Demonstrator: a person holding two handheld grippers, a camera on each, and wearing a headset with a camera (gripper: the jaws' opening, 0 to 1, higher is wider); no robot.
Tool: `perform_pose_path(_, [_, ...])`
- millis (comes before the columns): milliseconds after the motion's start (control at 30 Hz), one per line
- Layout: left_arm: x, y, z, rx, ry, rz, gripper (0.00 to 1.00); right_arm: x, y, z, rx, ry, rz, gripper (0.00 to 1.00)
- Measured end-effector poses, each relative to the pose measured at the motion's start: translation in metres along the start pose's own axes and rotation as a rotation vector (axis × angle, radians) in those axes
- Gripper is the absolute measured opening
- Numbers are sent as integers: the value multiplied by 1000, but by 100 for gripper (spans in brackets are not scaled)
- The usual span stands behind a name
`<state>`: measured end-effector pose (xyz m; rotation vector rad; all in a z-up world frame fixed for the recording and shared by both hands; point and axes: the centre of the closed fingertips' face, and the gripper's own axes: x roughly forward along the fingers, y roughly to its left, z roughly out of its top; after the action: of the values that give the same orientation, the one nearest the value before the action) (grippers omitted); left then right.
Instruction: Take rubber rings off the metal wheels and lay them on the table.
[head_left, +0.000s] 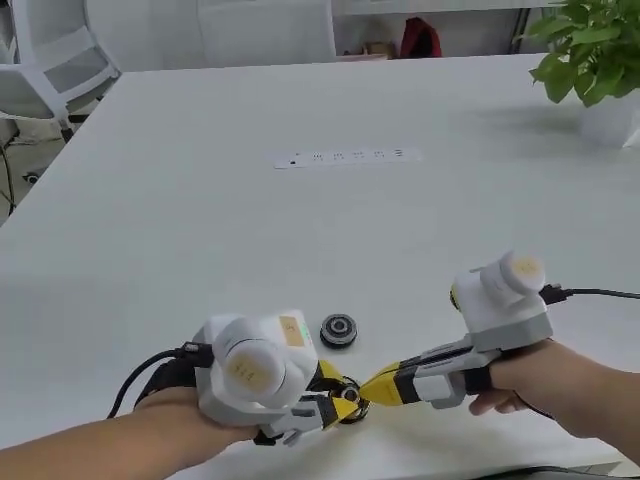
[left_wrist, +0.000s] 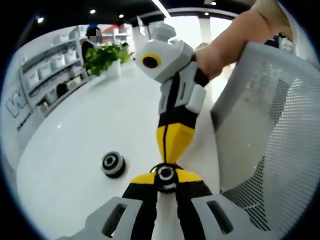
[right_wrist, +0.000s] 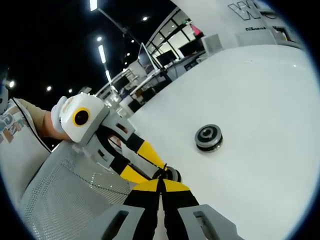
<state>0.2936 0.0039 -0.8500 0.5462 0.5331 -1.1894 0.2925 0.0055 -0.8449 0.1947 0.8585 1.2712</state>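
**Left gripper**: the fingers are clamped on a wheel, one yellow tip on each side. The wheel is held just above the worktop, at its near edge. In the head view the same gripper sits at lower left in the person's left hand, with the wheel between its tips.

**Right gripper**: the fingers are together, with no gap between the yellow tips. The tips meet the rim of the held wheel. Whether they pinch anything between them cannot be told. In the left gripper view this gripper comes in from above, with its point touching the wheel's far side. In the head view it reaches in from the right, held in the right hand.

**Second wheel**: lies flat on the worktop, just beyond the two grippers and apart from both. It is also seen in the left gripper view and the right gripper view.

**Surroundings:** A socket strip is set in the middle of the worktop, well apart from the work. A plant stands at the far right corner. A chair stands beyond the far left corner.
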Motion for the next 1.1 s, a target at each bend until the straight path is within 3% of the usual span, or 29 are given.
perform_pose_path(400, [-13, 0, -1, -29, 18, -29, 20, -1, 5, 2, 2, -3, 16, 0])
perform_pose_path(733, [-36, 6, 11, -82, -44, -23, 27, -2, 8, 7, 3, -21, 30, 0])
perform_pose_path(1100, [-68, 25, 7, -135, -89, 29, 39, -3, 13, 15, 3, -37, 46, 0])
